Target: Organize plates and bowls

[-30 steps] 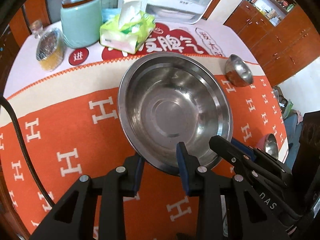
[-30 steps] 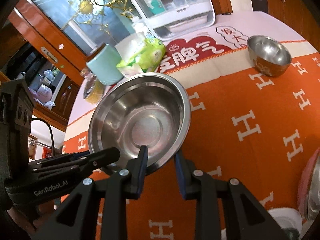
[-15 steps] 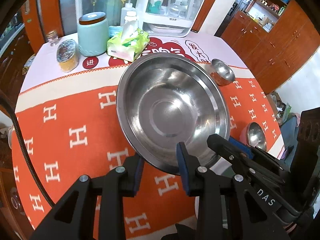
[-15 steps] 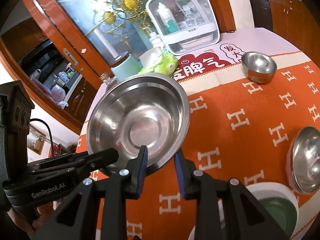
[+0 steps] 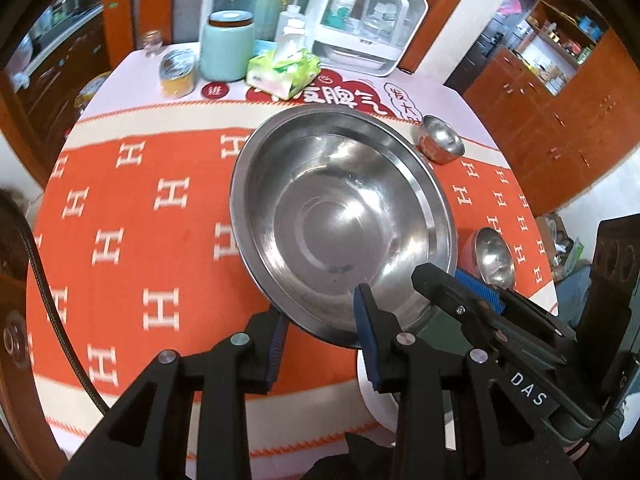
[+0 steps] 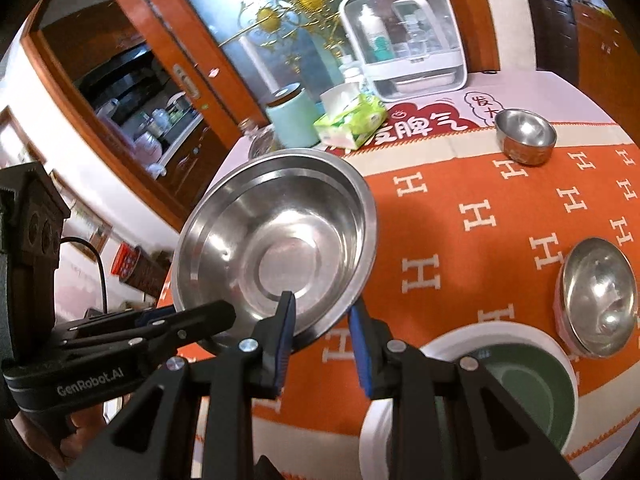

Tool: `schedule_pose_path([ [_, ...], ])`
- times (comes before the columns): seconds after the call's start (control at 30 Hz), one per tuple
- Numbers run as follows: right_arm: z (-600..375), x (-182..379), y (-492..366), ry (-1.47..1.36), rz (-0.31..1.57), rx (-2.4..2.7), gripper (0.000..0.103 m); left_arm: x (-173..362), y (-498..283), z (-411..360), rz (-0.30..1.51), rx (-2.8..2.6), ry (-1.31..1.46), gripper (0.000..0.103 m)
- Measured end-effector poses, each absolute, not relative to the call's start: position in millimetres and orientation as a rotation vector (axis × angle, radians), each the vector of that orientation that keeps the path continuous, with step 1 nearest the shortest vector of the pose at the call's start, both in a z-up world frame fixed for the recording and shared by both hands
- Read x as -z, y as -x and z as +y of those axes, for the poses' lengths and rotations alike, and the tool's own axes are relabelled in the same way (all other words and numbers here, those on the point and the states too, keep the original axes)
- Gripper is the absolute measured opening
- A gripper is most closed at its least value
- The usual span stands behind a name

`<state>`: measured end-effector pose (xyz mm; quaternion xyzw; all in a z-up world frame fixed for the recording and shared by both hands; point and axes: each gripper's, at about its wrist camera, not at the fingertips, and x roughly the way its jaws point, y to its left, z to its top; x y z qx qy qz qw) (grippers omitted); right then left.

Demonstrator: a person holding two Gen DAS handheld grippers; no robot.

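Here, "GenRobot.AI" left gripper (image 6: 192, 322), "DAS" right gripper (image 5: 456, 284), gripping steel basin (image 5: 340, 224)

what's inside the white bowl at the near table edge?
In the right wrist view the white bowl has a green bowl nested inside. The right gripper, clamped on the big steel bowl, covers the green bowl's left side.

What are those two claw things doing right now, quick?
Left gripper: shut on the big steel bowl, clamping its near rim.
Right gripper: shut on the same bowl's rim, beside the left.
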<state>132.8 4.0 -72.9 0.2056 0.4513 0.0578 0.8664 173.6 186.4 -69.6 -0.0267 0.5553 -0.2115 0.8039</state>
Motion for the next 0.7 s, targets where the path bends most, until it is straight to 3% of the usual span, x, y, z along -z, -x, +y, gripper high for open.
schedule_pose_path([
  [0.7, 41, 115, -84, -0.345, 1.159, -0.302, 0.027, 126, -89, 232, 1.325, 0.283, 0.205, 0.031],
])
